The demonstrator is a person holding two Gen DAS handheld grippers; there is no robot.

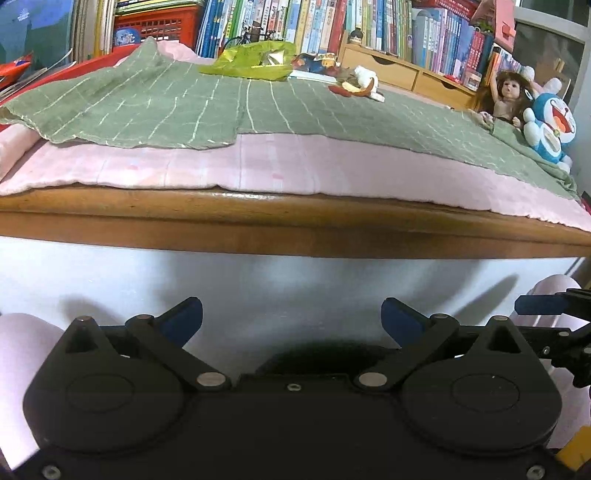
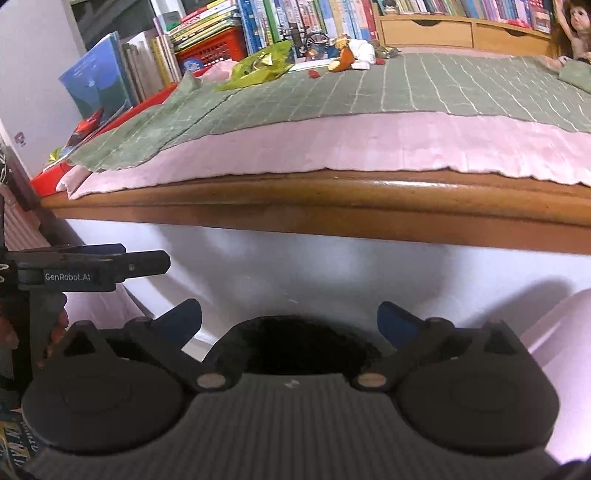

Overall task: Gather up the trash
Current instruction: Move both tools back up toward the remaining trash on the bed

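Observation:
Trash lies at the far side of the table on a green checked cloth (image 1: 229, 103): a crumpled yellow-green wrapper (image 1: 255, 61) (image 2: 258, 66), a crumpled white tissue (image 1: 365, 75) (image 2: 362, 50), orange peel (image 1: 354, 88) (image 2: 341, 62) and a small red scrap (image 2: 314, 74). My left gripper (image 1: 291, 321) hangs below the table's wooden edge (image 1: 295, 229), open and empty. My right gripper (image 2: 290, 321) is open too, also below the edge, with nothing between its fingers. Each gripper shows at the side of the other's view.
A pink cloth (image 1: 295, 166) lies under the green one. Books (image 1: 369, 26) line the back, with a red basket (image 1: 155, 26) and a wooden drawer unit (image 1: 402, 70). A doll (image 1: 506, 96) and a blue plush toy (image 1: 550, 125) sit at the right end. A white panel (image 1: 295, 280) is under the table.

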